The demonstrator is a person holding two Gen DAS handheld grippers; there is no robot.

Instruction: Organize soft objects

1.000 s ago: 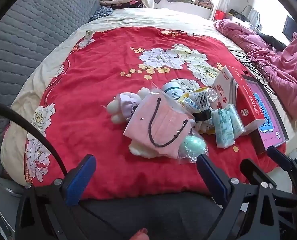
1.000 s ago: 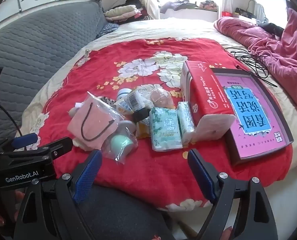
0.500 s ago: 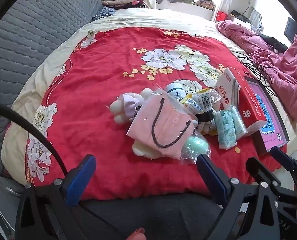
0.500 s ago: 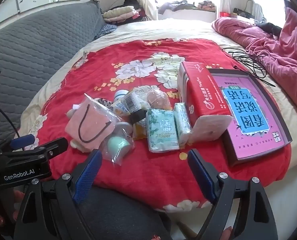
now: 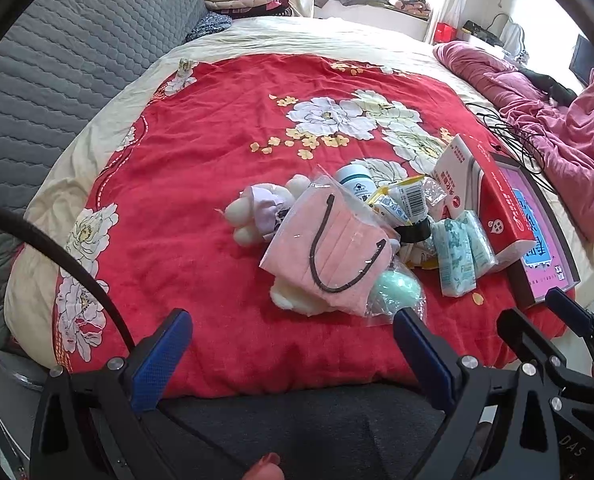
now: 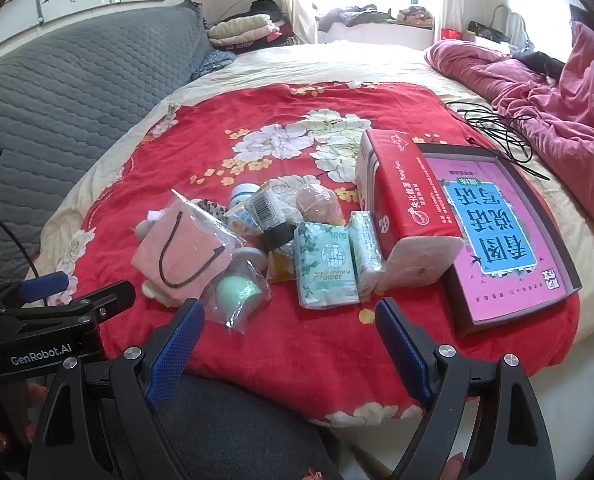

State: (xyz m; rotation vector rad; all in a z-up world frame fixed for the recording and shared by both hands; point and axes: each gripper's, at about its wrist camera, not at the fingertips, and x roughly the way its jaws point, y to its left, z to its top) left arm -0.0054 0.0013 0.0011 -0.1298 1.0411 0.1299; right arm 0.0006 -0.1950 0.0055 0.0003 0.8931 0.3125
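Note:
A pile of small things lies on the red floral blanket (image 5: 201, 184). On top is a bagged pink face mask (image 5: 333, 248), also in the right wrist view (image 6: 185, 248). Under it lie a white and purple plush toy (image 5: 257, 212) and a bagged mint green sponge (image 5: 397, 288) (image 6: 239, 292). Two green tissue packs (image 5: 457, 256) (image 6: 325, 268) lie beside a red tissue box (image 5: 493, 196) (image 6: 401, 200). My left gripper (image 5: 293, 352) is open and empty, short of the pile. My right gripper (image 6: 289, 340) is open and empty, short of the tissue packs.
A pink and blue book in a dark tray (image 6: 505, 232) lies right of the red box. A white bottle (image 5: 357, 184) and snack packets (image 5: 401, 200) sit in the pile. Black cables (image 6: 497, 132) and pink bedding (image 6: 557, 96) lie at the right. A grey padded headboard (image 5: 57, 80) runs along the left.
Both grippers have drifted slightly, so the pile sits a little farther right in the left view and left in the right view. Both stay open. Nothing on the bed moved.

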